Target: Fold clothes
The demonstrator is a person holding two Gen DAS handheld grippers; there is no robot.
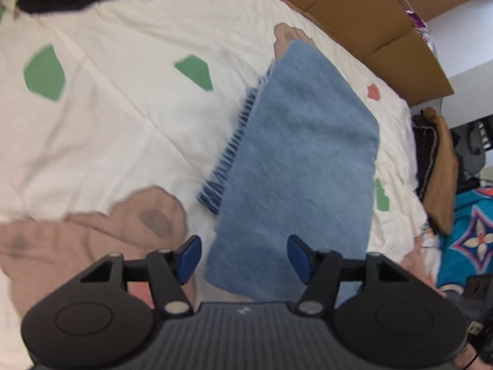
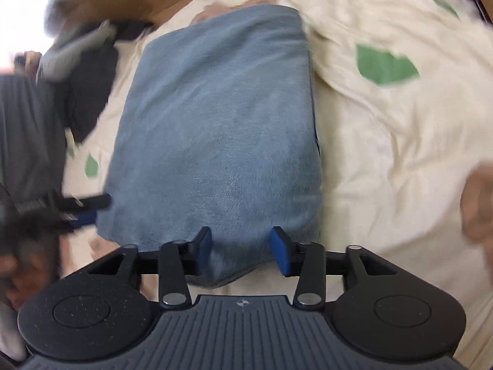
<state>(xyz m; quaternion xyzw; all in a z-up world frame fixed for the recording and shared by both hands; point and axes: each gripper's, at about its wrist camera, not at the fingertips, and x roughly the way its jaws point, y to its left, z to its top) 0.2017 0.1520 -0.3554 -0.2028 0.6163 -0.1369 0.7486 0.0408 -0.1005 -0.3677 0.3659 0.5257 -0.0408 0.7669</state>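
A blue cloth (image 1: pixel 295 160), folded into a long rectangle with a dark blue fringe along its left side, lies on the cream bedspread (image 1: pixel 123 117). My left gripper (image 1: pixel 245 259) hovers over the cloth's near end. It is open, its blue pads (image 1: pixel 189 259) wide apart and clear of the fabric. In the right wrist view the same blue cloth (image 2: pixel 215 123) fills the middle. My right gripper (image 2: pixel 242 249) is open astride the cloth's near edge, which bulges between the pads without being pinched. The left gripper's fingers (image 2: pixel 92 203) show at the cloth's left side.
The bedspread carries green patches (image 1: pixel 44 72) and pink patches (image 1: pixel 92 234). Brown cardboard (image 1: pixel 369 15) lines the far side of the bed. A tan and dark pile (image 1: pixel 437 166) and a teal patterned fabric (image 1: pixel 471 237) lie off to the right. Dark garments (image 2: pixel 89 86) sit beyond the cloth.
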